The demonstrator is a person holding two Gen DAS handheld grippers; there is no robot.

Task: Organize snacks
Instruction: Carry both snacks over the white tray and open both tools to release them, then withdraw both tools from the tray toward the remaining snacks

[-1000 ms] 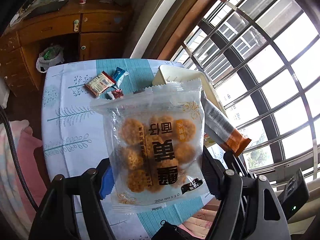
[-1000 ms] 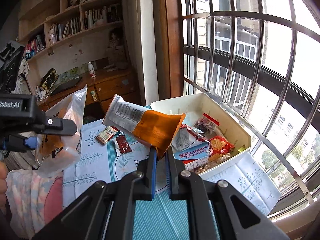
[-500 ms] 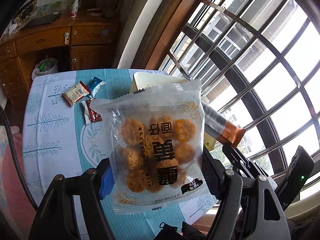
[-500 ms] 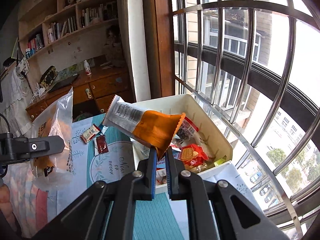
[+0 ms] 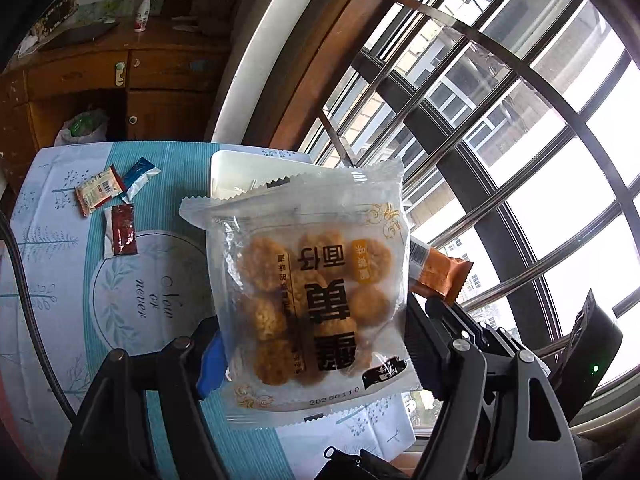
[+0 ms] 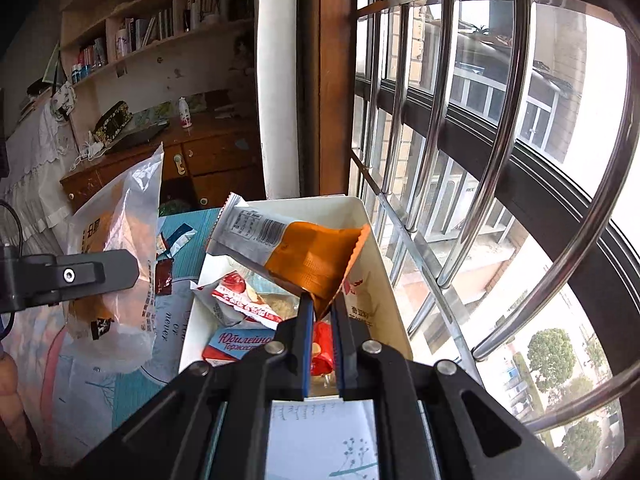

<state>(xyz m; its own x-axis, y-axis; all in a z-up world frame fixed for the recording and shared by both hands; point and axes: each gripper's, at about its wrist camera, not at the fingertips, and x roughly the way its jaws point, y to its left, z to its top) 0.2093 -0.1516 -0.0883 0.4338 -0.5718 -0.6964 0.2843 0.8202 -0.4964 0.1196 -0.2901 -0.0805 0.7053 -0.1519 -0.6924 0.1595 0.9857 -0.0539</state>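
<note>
My left gripper (image 5: 316, 344) is shut on a clear bag of round golden cookies (image 5: 312, 296) and holds it above the table, in front of the white box (image 5: 240, 172). The bag also shows in the right wrist view (image 6: 116, 256). My right gripper (image 6: 322, 300) is shut on the corner of an orange and white snack packet (image 6: 296, 252), held over the white box (image 6: 372, 264), which holds several wrapped snacks (image 6: 240, 300). The packet's orange end shows in the left wrist view (image 5: 440, 276). Three small packets (image 5: 112, 196) lie on the tablecloth to the left.
The table has a blue and white cloth (image 5: 60, 280). A barred window (image 6: 480, 160) runs close along the right side of the box. A wooden desk (image 5: 100, 76) and bookshelves (image 6: 152, 32) stand beyond the table.
Both grippers have moved towards the window side with their packets. The right gripper now hangs more directly over the box. The small packets have slid left in the left wrist view.
</note>
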